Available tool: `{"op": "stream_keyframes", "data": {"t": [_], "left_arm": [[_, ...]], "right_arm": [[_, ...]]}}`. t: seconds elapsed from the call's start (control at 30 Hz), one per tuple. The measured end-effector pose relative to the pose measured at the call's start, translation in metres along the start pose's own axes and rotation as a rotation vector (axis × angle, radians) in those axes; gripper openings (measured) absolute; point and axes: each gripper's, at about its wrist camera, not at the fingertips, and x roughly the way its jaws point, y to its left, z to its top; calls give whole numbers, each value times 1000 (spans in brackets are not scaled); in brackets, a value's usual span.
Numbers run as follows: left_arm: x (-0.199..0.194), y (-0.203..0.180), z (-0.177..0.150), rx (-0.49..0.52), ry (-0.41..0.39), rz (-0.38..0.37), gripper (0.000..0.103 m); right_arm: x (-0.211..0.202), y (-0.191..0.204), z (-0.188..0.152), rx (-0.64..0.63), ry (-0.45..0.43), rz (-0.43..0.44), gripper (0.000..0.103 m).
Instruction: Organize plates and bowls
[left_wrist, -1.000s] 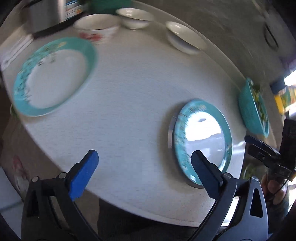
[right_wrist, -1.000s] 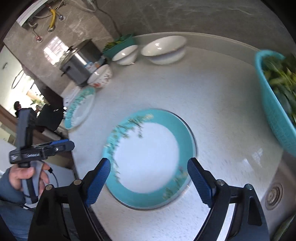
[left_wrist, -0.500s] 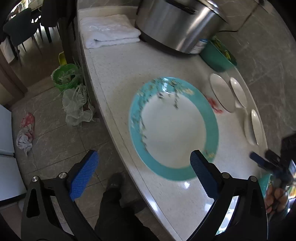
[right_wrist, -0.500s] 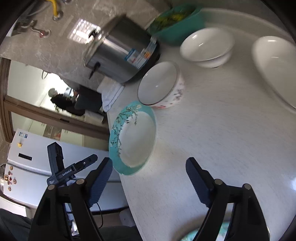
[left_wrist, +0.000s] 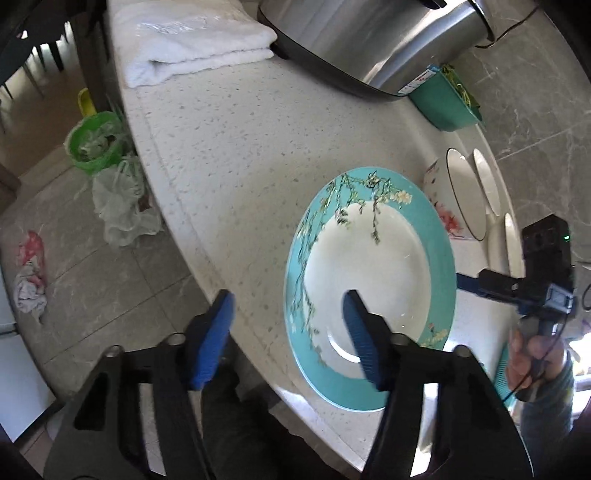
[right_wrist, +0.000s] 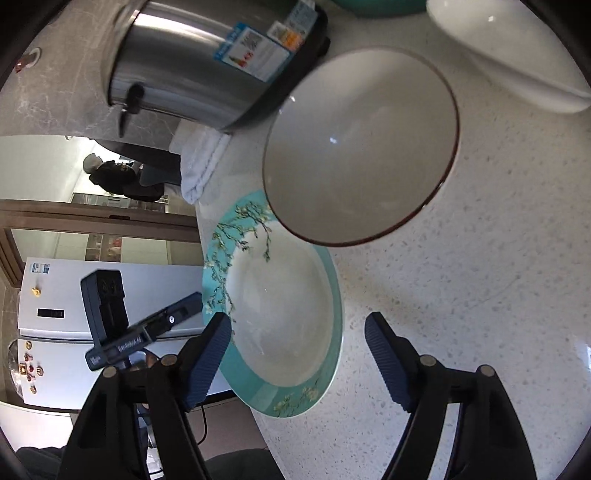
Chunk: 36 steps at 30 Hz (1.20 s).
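Approach step, I judge: left gripper (left_wrist: 288, 328) and right gripper (right_wrist: 299, 358), both spread and empty, flank the teal-rimmed plate (left_wrist: 369, 280). Next comes straddling its rim at the counter (left_wrist: 229, 155) edge and pinching.

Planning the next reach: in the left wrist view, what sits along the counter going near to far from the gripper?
Left gripper → teal plate → floral bowl → teal basket; the steel cooker and towel lie at the far end.
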Motion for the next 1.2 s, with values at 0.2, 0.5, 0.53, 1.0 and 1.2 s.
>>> {"op": "stream_keyframes", "data": {"t": [0.2,0.5,0.53,1.0,1.2], "left_arm": [[23,1,11,16,45,-33,30],[42,1,18,39,81,-59,14],[42,0,18,45,80,-53,13],[46,-15,15,139,58,-6,13],[44,-17,9,146,35,-1,13]], "right_arm": [[17,-8,1,28,40,27,60],[30,-12,1,42,65,13,37],[30,-13,0,47,62,7,29],[20,-23,-10,70,8,-42,11],[18,-15,-13,33,-27,-59,11]]}}
